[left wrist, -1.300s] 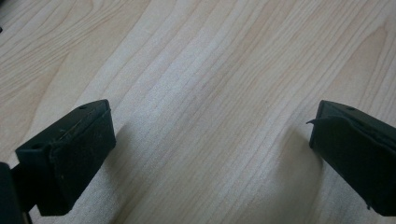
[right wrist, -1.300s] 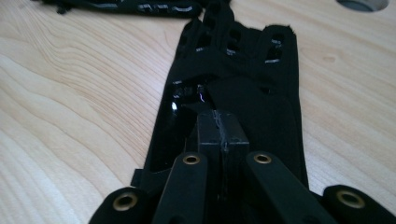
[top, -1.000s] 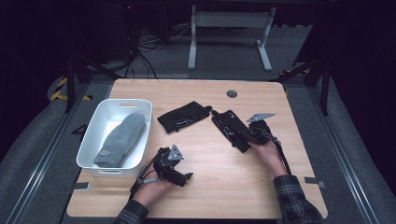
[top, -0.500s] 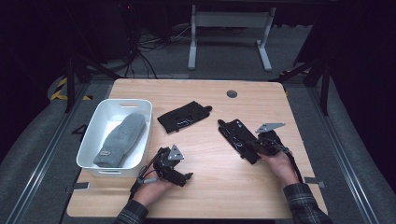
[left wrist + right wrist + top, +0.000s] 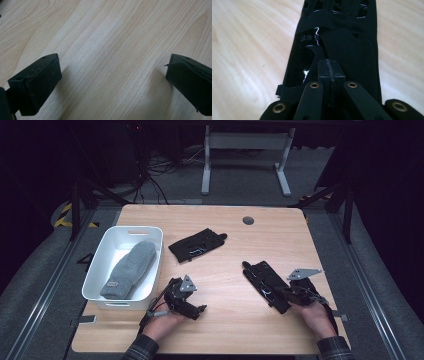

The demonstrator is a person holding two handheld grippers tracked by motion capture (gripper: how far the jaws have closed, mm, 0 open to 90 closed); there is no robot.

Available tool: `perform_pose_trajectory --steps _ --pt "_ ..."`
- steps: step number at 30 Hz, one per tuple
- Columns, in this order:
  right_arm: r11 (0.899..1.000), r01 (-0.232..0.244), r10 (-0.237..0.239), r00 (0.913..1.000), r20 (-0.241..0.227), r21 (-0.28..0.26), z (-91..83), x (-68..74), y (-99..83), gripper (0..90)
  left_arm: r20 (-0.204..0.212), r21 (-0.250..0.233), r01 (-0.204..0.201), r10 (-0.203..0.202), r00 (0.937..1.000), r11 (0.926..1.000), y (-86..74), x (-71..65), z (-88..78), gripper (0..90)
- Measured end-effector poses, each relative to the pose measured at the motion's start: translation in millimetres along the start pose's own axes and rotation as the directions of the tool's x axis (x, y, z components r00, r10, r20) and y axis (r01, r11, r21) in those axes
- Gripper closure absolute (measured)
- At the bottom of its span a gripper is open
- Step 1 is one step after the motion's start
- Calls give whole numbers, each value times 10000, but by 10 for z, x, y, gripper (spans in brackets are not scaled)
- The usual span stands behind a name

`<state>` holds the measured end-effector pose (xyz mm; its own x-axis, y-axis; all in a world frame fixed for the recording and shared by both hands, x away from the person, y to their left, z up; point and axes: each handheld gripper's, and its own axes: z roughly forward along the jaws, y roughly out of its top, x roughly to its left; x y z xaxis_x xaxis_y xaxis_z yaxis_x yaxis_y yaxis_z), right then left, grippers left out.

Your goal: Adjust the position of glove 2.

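Currently, the scene reads as follows.
Right gripper (image 5: 286, 292): jaws pressed together on the cuff end of the near glove (image 5: 265, 282); in the right gripper view the two pads meet edge to edge over the black fabric (image 5: 352, 50).
Near glove: black, flat on the table (image 5: 225, 330), right of centre, fingers pointing up-left away from the person; cuff end under the right gripper.
Right hand (image 5: 314, 316): at the table's near right edge, wrapped round the gripper body; grey plate above it.
Left gripper (image 5: 192, 310): jaws wide apart, nothing between them; the left gripper view shows bare wood (image 5: 112, 62) between the two pads.
Left hand (image 5: 161, 322): near the front edge, just beside the bin (image 5: 150, 237).
Far glove (image 5: 196, 245): black, flat, mid-table, well apart from both grippers.
Bin: white, left side of the table; holds a grey mitten (image 5: 129, 270) lying lengthwise.
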<state>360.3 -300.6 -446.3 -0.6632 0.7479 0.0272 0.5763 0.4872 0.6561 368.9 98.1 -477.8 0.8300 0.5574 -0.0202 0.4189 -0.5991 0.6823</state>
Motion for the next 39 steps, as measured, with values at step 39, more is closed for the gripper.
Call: perform_pose_trajectory --steps 39 --pt "10000 83 -83 9988 493 -3 329 -268 393 899 13 -36 23 -23 10000 10000 4 1 7 3"
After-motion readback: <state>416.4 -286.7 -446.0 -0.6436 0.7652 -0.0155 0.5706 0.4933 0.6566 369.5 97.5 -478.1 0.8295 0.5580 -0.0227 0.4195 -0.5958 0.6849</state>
